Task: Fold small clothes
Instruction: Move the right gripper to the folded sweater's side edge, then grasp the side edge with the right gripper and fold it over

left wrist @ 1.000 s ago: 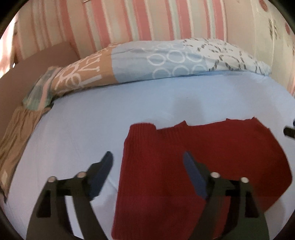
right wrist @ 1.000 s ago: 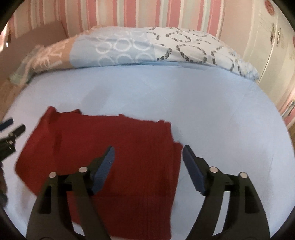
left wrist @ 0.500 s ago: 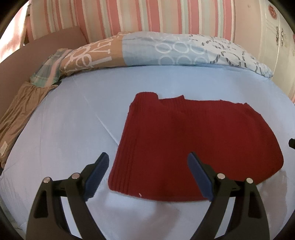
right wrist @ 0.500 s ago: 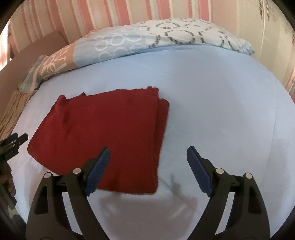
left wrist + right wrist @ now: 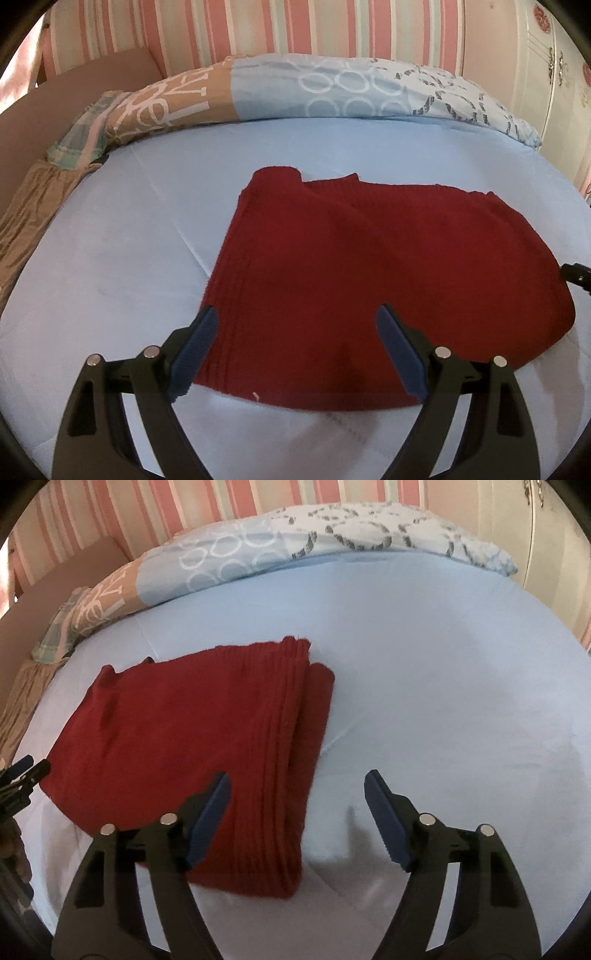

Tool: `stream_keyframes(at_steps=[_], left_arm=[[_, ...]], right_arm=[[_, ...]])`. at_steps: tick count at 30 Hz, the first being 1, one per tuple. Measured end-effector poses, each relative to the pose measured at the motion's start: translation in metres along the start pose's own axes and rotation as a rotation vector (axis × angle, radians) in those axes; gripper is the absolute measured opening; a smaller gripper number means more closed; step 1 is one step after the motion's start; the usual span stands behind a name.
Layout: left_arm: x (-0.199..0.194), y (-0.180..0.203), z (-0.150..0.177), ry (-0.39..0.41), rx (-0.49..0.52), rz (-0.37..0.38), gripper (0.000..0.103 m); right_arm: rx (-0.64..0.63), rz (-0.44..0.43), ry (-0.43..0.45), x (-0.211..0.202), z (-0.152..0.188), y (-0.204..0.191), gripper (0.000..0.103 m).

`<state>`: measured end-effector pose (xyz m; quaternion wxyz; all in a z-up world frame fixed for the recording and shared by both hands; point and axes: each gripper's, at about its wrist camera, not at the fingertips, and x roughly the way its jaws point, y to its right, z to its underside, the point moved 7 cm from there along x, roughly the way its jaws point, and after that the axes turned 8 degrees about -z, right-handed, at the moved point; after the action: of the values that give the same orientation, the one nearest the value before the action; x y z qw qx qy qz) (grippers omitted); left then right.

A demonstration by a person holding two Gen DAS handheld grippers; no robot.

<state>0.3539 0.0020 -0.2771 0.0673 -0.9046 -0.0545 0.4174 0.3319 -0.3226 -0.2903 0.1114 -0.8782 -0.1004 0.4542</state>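
Black plastic with blue ribbed pads makes up both tools: the left gripper [image 5: 295, 325] has its jaws set wide apart and holds nothing, hanging above the near left part of the folded dark red knitted garment [image 5: 369, 280], with its left pad over the garment's near left edge. The right gripper [image 5: 297, 794] likewise has its jaws wide apart and empty; its left pad lies over the garment's near right portion, its right pad over bare sheet. Whether either tool touches the fabric cannot be told. In the right wrist view the left gripper's tips [image 5: 26, 771] show at the far left edge, just beside the garment's left side. The garment [image 5: 192, 738] lies flat on the light blue bed sheet [image 5: 110, 258], folded into a rough rectangle; along its right side the ribbed layers are stacked, with a lower layer sticking out past the upper one. A small white speck sits on its near edge in the left wrist view. Beyond the garment, well apart from it, a long rolled duvet patterned in tan, pale blue and white with rings [image 5: 314, 92] runs across the far side of the bed. At the far left lie a checked green and pink cloth [image 5: 81, 144] and a tan gathered fabric [image 5: 33, 210]. Behind everything stands a pink, white and green striped wall [image 5: 258, 29].
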Motion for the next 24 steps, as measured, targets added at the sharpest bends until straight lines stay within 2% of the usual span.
stream_keyframes(at_steps=[6, 11, 14, 15, 18, 19, 24], left_arm=[[0.011, 0.002, -0.005, 0.001, -0.006, 0.018, 0.088], [0.017, 0.004, -0.008, 0.001, -0.007, 0.030, 0.088], [0.020, 0.004, -0.007, -0.006, -0.020, 0.034, 0.088], [0.021, 0.004, -0.006, -0.009, -0.024, 0.035, 0.088], [0.022, 0.006, -0.003, -0.018, -0.029, 0.038, 0.088], [0.021, 0.007, -0.002, -0.020, -0.027, 0.039, 0.088], [0.015, 0.008, 0.000, -0.013, -0.006, 0.029, 0.088]], right_arm=[[0.033, -0.014, -0.046, 0.036, 0.001, 0.014, 0.073], [0.092, -0.070, -0.067, 0.052, 0.006, 0.019, 0.068], [0.106, -0.115, -0.066, 0.055, 0.007, 0.015, 0.054], [0.115, -0.141, -0.071, 0.055, 0.008, 0.013, 0.045], [0.110, -0.145, -0.069, 0.054, 0.008, 0.010, 0.038], [0.106, -0.153, -0.070, 0.053, 0.009, 0.008, 0.028], [0.073, -0.131, -0.063, 0.043, 0.005, 0.002, 0.019]])
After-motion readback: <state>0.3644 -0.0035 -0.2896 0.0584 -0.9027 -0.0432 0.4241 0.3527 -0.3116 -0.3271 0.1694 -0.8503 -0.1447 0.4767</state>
